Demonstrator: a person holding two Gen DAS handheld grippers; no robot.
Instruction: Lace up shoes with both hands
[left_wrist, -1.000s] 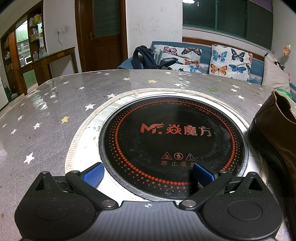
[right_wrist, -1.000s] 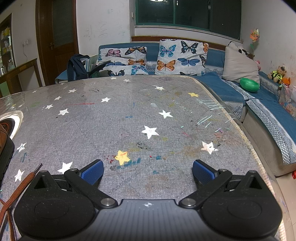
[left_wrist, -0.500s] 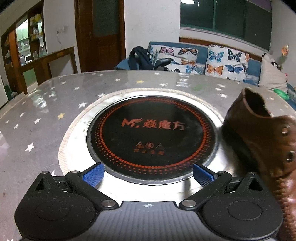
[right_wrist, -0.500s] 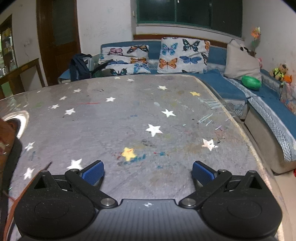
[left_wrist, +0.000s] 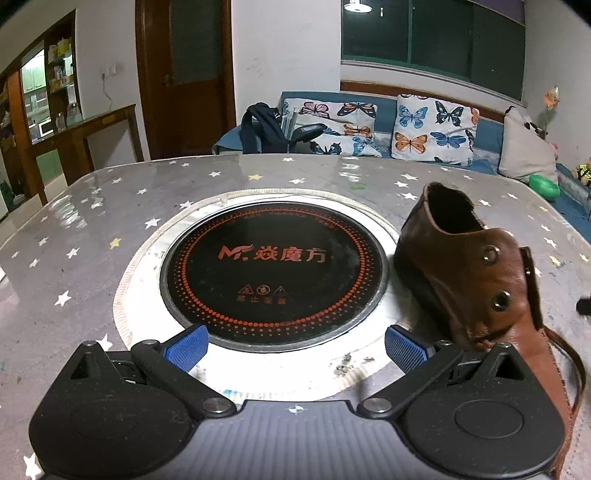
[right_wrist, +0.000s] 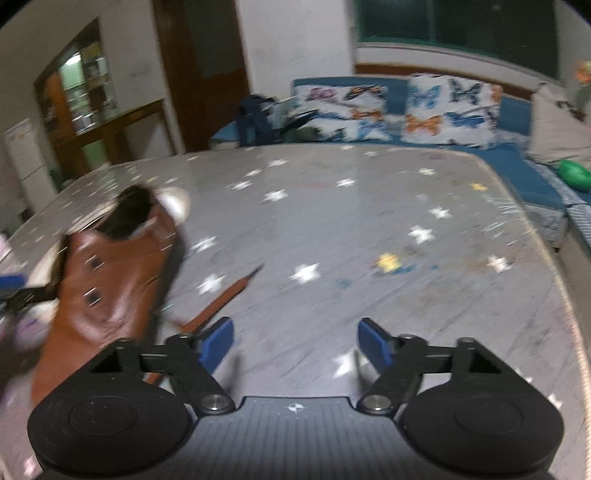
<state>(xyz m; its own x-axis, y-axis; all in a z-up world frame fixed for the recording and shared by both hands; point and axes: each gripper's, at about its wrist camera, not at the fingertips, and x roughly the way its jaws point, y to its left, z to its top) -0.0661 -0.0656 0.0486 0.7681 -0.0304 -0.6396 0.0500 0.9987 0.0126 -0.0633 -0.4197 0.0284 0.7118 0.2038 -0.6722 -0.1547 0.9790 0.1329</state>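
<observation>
Between the wide-open left tongs (left_wrist: 295, 349) and right tongs (right_wrist: 295, 343), brown shoe (left_wrist: 465, 273).

It was a home living room: a blue sofa (left_wrist: 491, 129) with butterfly cushions (left_wrist: 432, 129), a wooden door (left_wrist: 184, 74), and a star-patterned surface (left_wrist: 74, 229) with a built-in induction cooker (left_wrist: 273, 269).

A second ago only the heel edge of the shoe (left_wrist: 465, 269) showed at the far right of the left view; now its whole side with two eyelets sits just right of the left gripper (left_wrist: 295, 345), beside its right jaw. In the right view, the shoe (right_wrist: 110, 280) has swung in from the left edge, and the lace (right_wrist: 221, 302) now reaches the right gripper (right_wrist: 295, 345), whose jaws stand narrower.
</observation>
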